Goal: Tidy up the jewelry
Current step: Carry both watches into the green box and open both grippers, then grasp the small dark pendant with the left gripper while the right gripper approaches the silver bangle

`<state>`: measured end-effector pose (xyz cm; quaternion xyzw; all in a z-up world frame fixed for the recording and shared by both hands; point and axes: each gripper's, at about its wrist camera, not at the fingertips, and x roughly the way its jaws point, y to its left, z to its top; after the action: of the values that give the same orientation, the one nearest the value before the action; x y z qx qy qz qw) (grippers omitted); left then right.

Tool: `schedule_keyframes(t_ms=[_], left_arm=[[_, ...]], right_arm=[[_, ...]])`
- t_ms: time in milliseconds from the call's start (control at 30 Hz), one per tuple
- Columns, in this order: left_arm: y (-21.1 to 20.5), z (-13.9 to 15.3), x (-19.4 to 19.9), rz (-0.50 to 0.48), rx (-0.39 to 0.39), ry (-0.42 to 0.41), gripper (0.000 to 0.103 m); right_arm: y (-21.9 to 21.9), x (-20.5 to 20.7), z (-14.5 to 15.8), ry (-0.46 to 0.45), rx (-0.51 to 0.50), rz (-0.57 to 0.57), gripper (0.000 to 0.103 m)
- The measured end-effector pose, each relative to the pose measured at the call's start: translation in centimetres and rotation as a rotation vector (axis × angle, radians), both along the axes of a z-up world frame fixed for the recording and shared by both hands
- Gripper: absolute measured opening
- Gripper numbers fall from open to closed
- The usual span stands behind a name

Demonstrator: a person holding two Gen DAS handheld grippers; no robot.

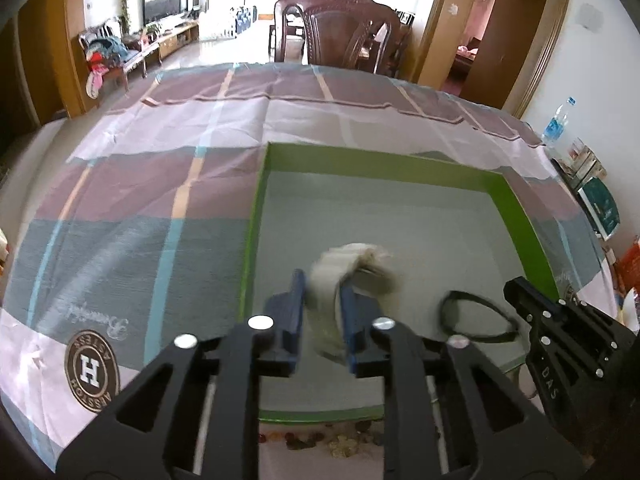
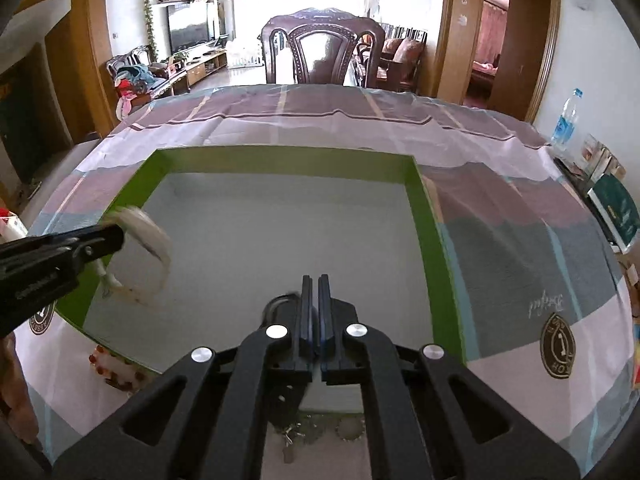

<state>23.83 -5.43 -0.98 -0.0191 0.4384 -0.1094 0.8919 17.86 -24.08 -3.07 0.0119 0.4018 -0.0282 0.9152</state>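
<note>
The left tool is clamped on a pale bracelet above the green tray. The right tool is pressed together over a black band lying near the tray's front edge.

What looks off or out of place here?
Loose jewelry lies scattered on the tablecloth just outside the green tray's near edge, not inside it. The left gripper holds a white bracelet over the tray; a black band is inside it. Nothing looks damaged.
</note>
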Motion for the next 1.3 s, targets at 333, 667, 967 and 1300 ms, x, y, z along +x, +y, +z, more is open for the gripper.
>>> schedule_keyframes(t_ms=[333,667,967,1300], left_arm=[[4.5,2.5,-8.1,0.076,0.094,-0.161,0.058],[5.3,-3.7,-9.4,0.058,0.117,-0.003,0.057],[4.5,-5.4,-9.6,0.047,0.128,0.024,0.064],[4.1,-6.1,-9.3,0.049,0.116,0.038,0.065]], right_arm=[[-4.6,-7.5,2.2,-0.050,0.091,-0.058,0.042],[-7.3,-9.7,-4.0,0.121,0.124,-0.125,0.034],[-6.2,-9.4,-6.3,0.178,0.004,-0.159,0.034],[0.7,-12.8,-5.3,0.188,0.124,0.160,0.034]])
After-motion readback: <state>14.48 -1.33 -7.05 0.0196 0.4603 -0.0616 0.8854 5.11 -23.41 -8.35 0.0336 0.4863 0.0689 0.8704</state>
